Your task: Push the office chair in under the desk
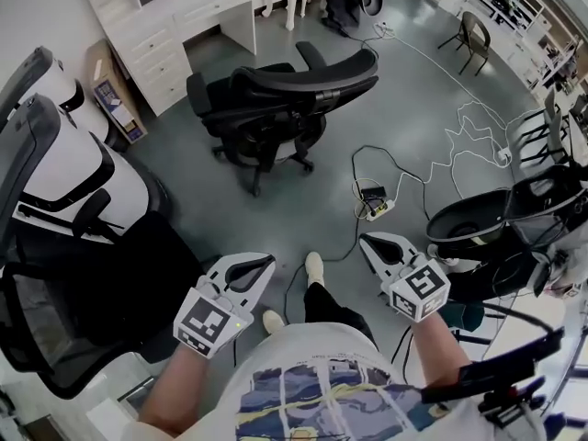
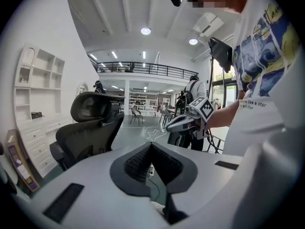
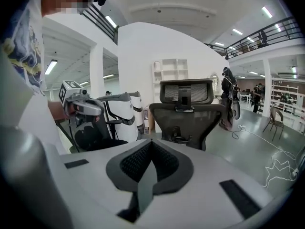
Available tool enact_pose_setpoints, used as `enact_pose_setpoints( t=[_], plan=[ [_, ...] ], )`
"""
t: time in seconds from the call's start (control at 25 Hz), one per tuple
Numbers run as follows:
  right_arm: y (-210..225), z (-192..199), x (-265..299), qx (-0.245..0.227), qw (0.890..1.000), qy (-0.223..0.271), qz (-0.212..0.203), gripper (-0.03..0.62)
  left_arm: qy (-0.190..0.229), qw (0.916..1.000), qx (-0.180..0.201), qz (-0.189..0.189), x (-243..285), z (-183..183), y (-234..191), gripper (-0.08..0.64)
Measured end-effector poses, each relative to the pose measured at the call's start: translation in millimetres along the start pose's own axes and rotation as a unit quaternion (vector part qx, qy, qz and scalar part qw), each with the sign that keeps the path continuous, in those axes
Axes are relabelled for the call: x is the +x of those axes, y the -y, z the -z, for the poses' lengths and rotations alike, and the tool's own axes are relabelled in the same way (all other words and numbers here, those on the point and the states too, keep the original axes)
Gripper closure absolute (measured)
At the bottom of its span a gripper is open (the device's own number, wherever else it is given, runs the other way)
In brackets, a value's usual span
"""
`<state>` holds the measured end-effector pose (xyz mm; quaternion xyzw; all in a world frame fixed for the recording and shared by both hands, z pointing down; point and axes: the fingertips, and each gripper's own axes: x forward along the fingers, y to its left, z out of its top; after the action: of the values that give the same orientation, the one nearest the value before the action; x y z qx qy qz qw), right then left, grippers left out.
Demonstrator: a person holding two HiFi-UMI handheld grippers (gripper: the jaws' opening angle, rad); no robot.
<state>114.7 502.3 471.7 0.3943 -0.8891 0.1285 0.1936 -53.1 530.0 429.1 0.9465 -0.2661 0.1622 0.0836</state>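
Grey floor [image 1: 276, 214] spread out across a big bright room with white walls and ceiling lights. Closest in, the person's two pale shoes [image 1: 314, 266] stood on that floor. Just beside them, the left tool [image 1: 260, 263] and the right tool [image 1: 367, 243] were held out in front of the body, one on each side, and both tipped a little down. The left tool's own view [image 2: 151, 144] showed its jaws clenched tight together with nothing between them. The right tool's own view [image 3: 151, 142] showed the same, jaws pressed together and holding nothing.

A bit farther out, a plug box [image 1: 375, 208] lay on the floor with thin cables [image 1: 459, 136] snaking away from it. White chairs [image 1: 64, 163] with black trim stood off to the left side.

Farther on, the black office chair [image 1: 276, 99] stood out on the bare floor, well apart from both tools. Neither tool touched it. Its tall back faced the right tool's camera [image 3: 186, 111].

Beyond the chair stood the white surface [image 1: 220, 15] with drawers beside it. The chair was near it but was not under it.
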Motion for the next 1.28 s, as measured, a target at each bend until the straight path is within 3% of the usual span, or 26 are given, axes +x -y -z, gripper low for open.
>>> enact_pose_setpoints(
  t=[0.24, 0.28, 0.36, 0.52, 0.6, 0.88, 1.08, 1.28],
  plan=[
    [93.4, -29.1, 37.9, -0.02, 1.0, 0.018, -0.015, 0.555, -0.021, 0.9977, 0.023, -0.06, 44.7, -24.8, -58.3, 0.545],
    [110.5, -35.7, 44.5, -0.031, 0.999, 0.02, -0.016, 0.523, -0.025, 0.9969, 0.03, -0.068, 52.7, -29.6, -68.8, 0.544],
    [143.6, -47.6, 58.0, -0.055, 0.998, 0.019, -0.017, 0.399, -0.038, 0.9943, 0.043, -0.09, 67.5, -36.9, -92.4, 0.54],
    [203.3, -68.5, 84.4, -0.132, 0.991, 0.009, -0.017, 0.388, -0.076, 0.9857, 0.059, -0.138, 91.5, -39.3, -142.1, 0.425],
    [230.3, -77.3, 99.3, -0.172, 0.985, -0.001, -0.016, 0.379, -0.1, 0.9792, 0.072, -0.161, 99.2, -36.8, -165.9, 0.4],
    [281.8, -102.3, 156.1, -0.299, 0.953, -0.041, -0.028, 0.328, -0.165, 0.9598, 0.086, -0.21, 100.7, -25.8, -234.6, 0.347],
    [298.0, -107.8, 192.7, -0.359, 0.931, -0.063, -0.03, 0.324, -0.213, 0.9474, 0.106, -0.214, 105.3, -10.7, -272.9, 0.327],
    [306.5, -97.6, 221.4, -0.421, 0.898, -0.119, -0.036, 0.322, -0.262, 0.9305, 0.147, -0.21, 112.0, 3.2, -306.1, 0.304]
  ],
)
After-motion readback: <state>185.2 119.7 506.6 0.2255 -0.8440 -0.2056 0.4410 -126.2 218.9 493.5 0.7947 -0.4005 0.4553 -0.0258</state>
